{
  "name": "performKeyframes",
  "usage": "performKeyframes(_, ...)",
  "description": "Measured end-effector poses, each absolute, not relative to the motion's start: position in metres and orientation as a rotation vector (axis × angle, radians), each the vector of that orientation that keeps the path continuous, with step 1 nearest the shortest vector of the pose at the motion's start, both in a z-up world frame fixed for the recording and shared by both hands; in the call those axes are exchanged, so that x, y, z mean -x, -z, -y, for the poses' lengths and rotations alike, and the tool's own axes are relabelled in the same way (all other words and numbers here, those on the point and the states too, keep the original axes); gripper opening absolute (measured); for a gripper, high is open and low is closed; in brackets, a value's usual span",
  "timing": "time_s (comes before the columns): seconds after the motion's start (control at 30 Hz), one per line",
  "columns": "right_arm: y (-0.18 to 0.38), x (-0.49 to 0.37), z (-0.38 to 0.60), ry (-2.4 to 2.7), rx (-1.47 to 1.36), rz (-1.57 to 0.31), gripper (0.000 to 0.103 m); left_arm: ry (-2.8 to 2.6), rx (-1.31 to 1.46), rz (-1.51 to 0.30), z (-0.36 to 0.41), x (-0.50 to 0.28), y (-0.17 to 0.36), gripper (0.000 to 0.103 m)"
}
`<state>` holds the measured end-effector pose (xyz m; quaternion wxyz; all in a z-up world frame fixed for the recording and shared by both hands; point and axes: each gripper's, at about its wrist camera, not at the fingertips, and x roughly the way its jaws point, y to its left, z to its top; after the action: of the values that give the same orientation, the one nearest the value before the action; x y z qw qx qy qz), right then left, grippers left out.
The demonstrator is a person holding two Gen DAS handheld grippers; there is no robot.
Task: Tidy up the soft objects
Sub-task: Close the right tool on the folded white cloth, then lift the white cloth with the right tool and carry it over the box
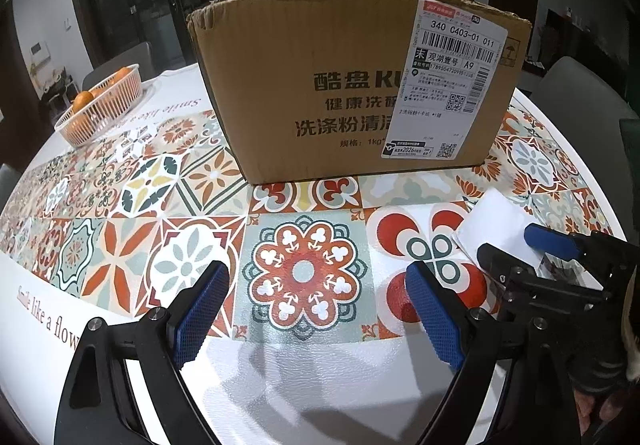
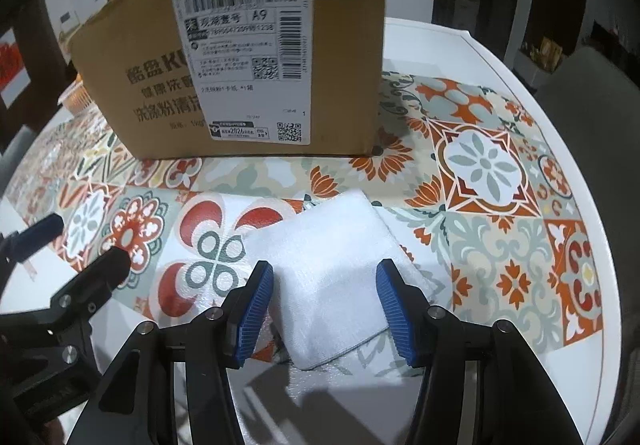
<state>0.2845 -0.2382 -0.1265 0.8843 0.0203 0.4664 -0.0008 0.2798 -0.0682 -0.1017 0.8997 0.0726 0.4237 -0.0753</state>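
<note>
Right tongs (image 2: 324,309) open astride white folded cloth (image 2: 328,265) – pads clear; left tongs (image 1: 316,313) open, beside it

White folded cloth (image 2: 326,277) flat on table (image 2: 500,245)

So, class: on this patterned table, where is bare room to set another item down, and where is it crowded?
Free: the tiled stretch between the cardboard box and the left claw, and the strip left of it toward the orange basket. Also right of the white folded cloth, toward the table rim. Crowded: around the cloth, where the right claw straddles it.
</note>
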Motion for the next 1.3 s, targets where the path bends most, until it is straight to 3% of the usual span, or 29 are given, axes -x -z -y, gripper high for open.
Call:
performKeyframes(0.1, 0.127, -0.283, 0.237, 0.006, -0.032, -0.961, 0.054, 0.158, -0.147, -0.881, 0.068, -0.280, 0.103, 0.090)
performKeyframes(0.17, 0.126, -0.282, 0.237, 0.006, -0.034, -0.956, 0.047, 0.162, -0.147, -0.881, 0.069, -0.280, 0.103, 0.090)
performKeyframes(0.23, 0.125, -0.281, 0.237, -0.001, -0.036, -0.953, 0.032, 0.165, -0.146, -0.882, 0.070, -0.279, 0.103, 0.090)
performKeyframes(0.4, 0.125, -0.280, 0.238, -0.019, -0.060, -0.951, 0.012, 0.166, -0.144, -0.878, 0.071, -0.279, 0.101, 0.090)
performKeyframes(1.3, 0.058, -0.246, 0.235, -0.044, -0.128, -0.795, 0.011, 0.172, -0.117, -0.750, 0.060, -0.257, 0.047, 0.091)
